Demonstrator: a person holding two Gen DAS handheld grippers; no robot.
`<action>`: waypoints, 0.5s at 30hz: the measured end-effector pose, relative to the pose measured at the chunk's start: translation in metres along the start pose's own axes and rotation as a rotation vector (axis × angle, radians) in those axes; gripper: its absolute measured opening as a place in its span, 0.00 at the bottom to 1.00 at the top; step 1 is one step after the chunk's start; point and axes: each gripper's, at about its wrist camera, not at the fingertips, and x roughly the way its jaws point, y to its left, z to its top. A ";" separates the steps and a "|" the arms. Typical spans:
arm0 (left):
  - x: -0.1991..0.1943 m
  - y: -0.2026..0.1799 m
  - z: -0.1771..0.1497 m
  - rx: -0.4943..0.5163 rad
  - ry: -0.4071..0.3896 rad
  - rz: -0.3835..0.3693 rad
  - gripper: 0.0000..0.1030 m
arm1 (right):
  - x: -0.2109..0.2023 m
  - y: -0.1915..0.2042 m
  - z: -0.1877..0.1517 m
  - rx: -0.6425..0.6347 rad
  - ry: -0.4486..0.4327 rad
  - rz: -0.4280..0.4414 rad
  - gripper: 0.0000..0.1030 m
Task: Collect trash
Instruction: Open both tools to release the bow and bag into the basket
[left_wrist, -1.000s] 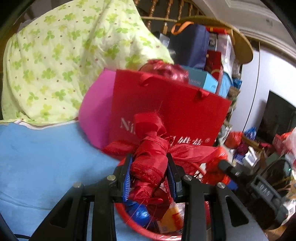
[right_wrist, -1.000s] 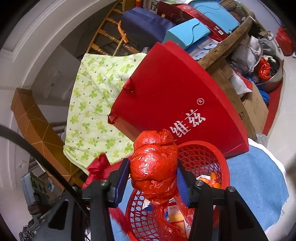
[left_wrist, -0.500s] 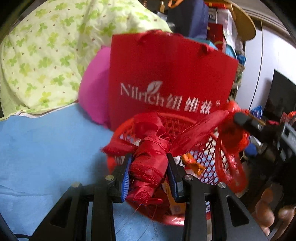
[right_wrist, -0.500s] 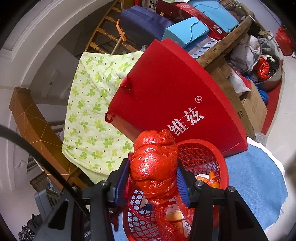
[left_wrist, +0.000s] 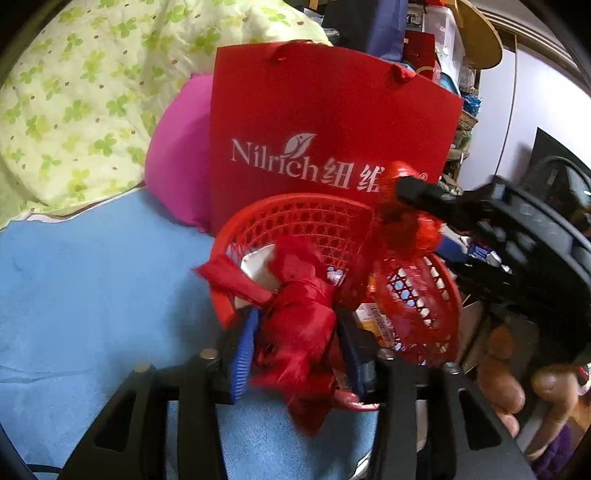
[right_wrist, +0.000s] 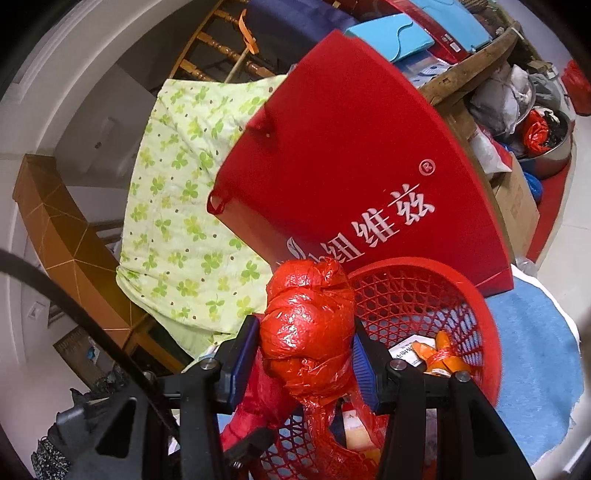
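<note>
Left claw (left_wrist: 295, 347) opening, red cloth bundle (left_wrist: 299, 317) between its pads, over red basket (left_wrist: 295, 214) rim. Right claw (right_wrist: 306, 354) clamped on knotted red plastic bag (right_wrist: 310, 325) above the basket, which sits on blue cloth (left_wrist: 92, 280).

Left gripper (left_wrist: 295, 343) is tipped downward with its jaws opening, though there's red stuff between them. Right gripper (right_wrist: 306, 354) sits about level, both pads clamped on its load.
</note>
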 end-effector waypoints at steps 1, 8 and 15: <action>0.000 0.000 0.001 0.000 -0.005 0.005 0.60 | 0.004 0.001 0.000 -0.001 0.007 -0.002 0.50; -0.017 0.009 -0.002 0.003 -0.055 0.027 0.61 | 0.021 0.004 -0.004 0.021 0.059 -0.004 0.52; -0.028 0.026 -0.017 -0.036 -0.060 0.055 0.63 | 0.022 0.009 -0.006 0.003 0.046 -0.014 0.60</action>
